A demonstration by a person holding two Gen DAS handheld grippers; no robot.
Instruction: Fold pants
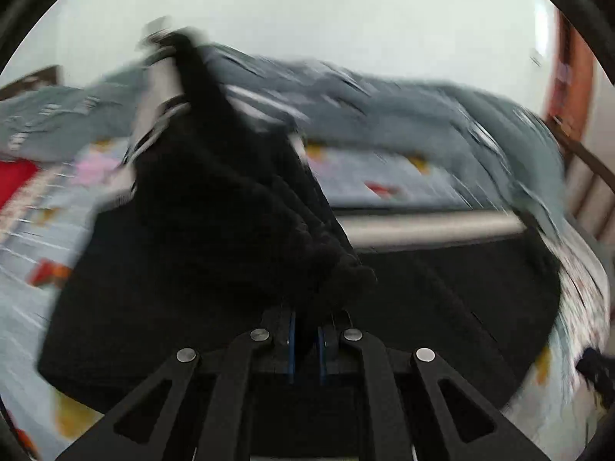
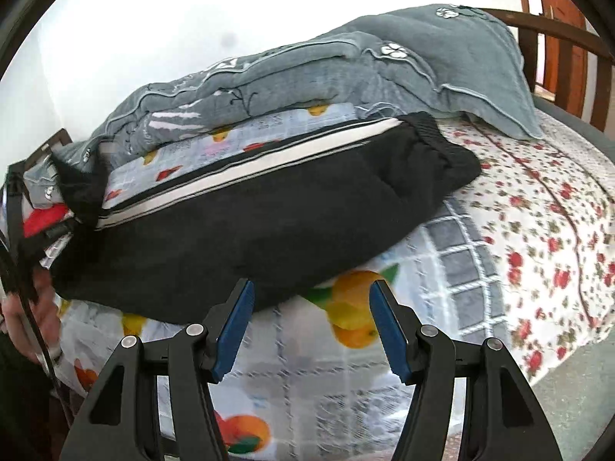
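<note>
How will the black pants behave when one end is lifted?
Probably floppy: the pants bunch and drape from the shut left gripper. Likely to slump rather than hold shape, as they sag over the bed. Not fragile.

Black pants [image 2: 269, 223] with a white side stripe are lying on a fruit-print checked sheet [image 2: 346, 365]. A grey quilt [image 2: 346, 65] is showing white flowers. A white cover [image 2: 538, 238] is carrying red blossoms. Blue pads [image 2: 234, 330] are lining black fingers.
</note>
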